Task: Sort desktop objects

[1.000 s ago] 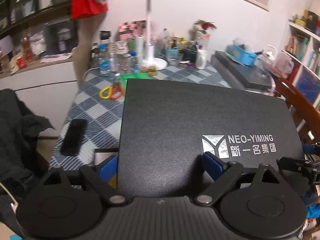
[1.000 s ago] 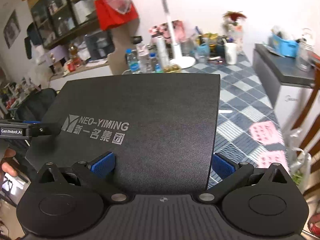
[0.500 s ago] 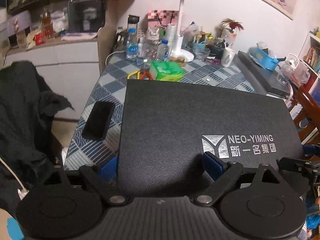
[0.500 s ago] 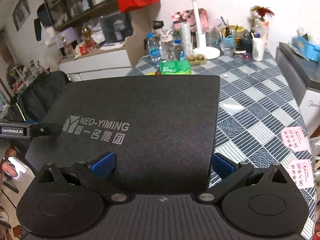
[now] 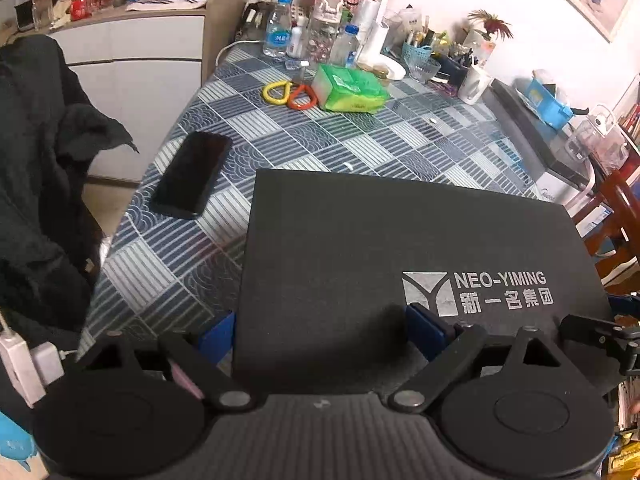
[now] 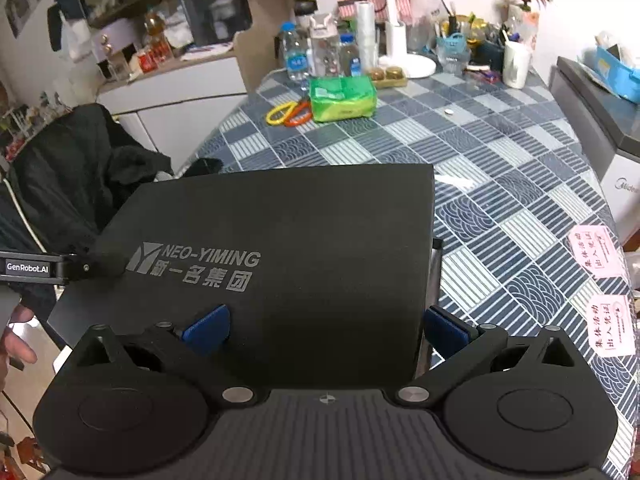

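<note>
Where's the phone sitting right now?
In the left wrist view, the black phone lies flat near the table's left edge, left of the black notebook and nearer the camera than the yellow and orange rings.

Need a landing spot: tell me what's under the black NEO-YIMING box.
Around the black NEO-YIMING box, only patterned blue tablecloth shows, with a black phone off its left edge. Directly underneath is covered.

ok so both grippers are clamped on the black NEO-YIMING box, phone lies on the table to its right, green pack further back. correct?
Not quite: in the left wrist view the phone lies left of the black box, not right. The rest holds.
</note>
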The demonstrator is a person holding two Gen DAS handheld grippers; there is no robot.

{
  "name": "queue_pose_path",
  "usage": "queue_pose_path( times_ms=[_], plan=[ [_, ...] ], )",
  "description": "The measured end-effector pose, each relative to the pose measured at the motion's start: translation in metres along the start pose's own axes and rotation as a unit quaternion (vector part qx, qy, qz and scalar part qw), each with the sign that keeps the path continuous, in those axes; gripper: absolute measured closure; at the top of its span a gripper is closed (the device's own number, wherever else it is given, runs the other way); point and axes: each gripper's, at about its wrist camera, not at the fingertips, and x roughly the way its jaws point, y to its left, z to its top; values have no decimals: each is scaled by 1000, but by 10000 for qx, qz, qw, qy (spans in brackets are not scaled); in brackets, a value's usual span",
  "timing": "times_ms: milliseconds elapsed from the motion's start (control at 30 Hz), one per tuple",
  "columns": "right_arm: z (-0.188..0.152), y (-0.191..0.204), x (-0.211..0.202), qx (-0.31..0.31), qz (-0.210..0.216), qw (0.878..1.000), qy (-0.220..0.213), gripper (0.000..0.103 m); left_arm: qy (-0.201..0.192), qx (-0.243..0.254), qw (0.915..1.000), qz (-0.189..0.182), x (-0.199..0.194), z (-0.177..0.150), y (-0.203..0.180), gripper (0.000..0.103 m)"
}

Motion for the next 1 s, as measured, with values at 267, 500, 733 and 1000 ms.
queue_pose_path(
  times_ms=[267, 500, 733, 1000],
  plan=[
    [-6, -13, 5, 111, -142, 9998, 95, 0, 36, 159, 9998, -67, 12, -2, -13, 0],
    [-9, -27, 14, 326, -87, 9992, 197, 0, 80, 356, 9993, 18, 14, -3, -25, 0],
    [-13, -30, 25, 448, 66, 9985, 316, 0, 115, 451, 9988, 182, 14, -4, -23, 0],
    [-9, -24, 35, 391, 109, 9984, 381, 0, 186, 348, 9988, 280, 17, -4, -16, 0]
  ],
)
